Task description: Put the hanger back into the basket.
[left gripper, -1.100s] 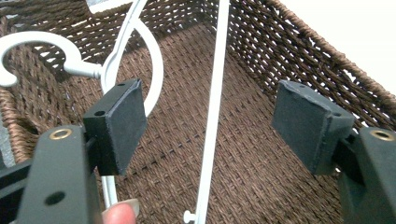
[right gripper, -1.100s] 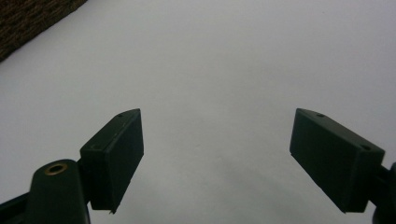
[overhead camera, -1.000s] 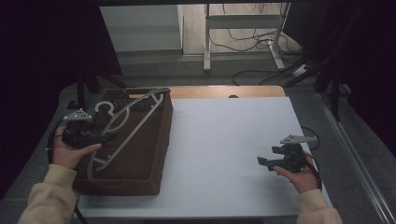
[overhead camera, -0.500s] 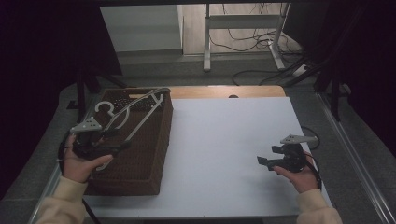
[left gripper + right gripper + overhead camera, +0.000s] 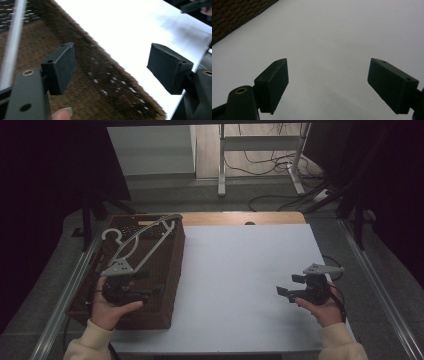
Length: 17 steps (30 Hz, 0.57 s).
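So, left gripper [image 5: 150, 282]: slid back twd near edge of basket [image 5: 165, 285], jaws wide, nothing held
hanger [image 5: 135, 242]: left lying on basket, ungrabbed
right gripper [image 5: 286, 285]: parked, jaws apart, empty

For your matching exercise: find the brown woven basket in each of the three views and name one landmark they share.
High view: brown woven basket at left, under the left gripper.
Left gripper view: fills the left and bottom.
Right gripper view: top-left corner.
Shared landmark: the white tabletop.
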Motion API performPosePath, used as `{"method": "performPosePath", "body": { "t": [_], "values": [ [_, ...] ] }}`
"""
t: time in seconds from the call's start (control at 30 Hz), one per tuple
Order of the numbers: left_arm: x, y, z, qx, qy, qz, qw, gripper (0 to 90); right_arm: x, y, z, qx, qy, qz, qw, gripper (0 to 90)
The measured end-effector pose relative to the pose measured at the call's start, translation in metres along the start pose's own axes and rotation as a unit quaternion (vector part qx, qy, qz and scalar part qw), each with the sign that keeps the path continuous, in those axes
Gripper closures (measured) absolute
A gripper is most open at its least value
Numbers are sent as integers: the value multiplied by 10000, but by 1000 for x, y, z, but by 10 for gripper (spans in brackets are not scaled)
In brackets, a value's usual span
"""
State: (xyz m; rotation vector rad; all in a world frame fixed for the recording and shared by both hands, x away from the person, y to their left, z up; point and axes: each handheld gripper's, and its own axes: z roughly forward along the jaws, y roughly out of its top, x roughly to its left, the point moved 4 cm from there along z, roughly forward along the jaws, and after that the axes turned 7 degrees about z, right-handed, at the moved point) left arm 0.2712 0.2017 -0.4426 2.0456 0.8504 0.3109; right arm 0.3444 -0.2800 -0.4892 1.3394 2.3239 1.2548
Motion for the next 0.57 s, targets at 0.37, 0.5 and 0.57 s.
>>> {"method": "performPosePath", "body": {
  "t": [0.37, 0.5, 0.57],
  "values": [
    [-6, -9, 6, 105, -16, -35, 9999, 212, 4, 2, -1, -106, 44, -116, 9999, 170],
    [-6, -8, 4, 46, -12, -46, 10000, 212, 3, 2, -4, -202, 33, -85, 9998, 169],
    [-5, -7, 4, 34, -7, -68, 10000, 211, 3, 3, -6, -263, 21, -74, 9996, 169]
  ]
}}
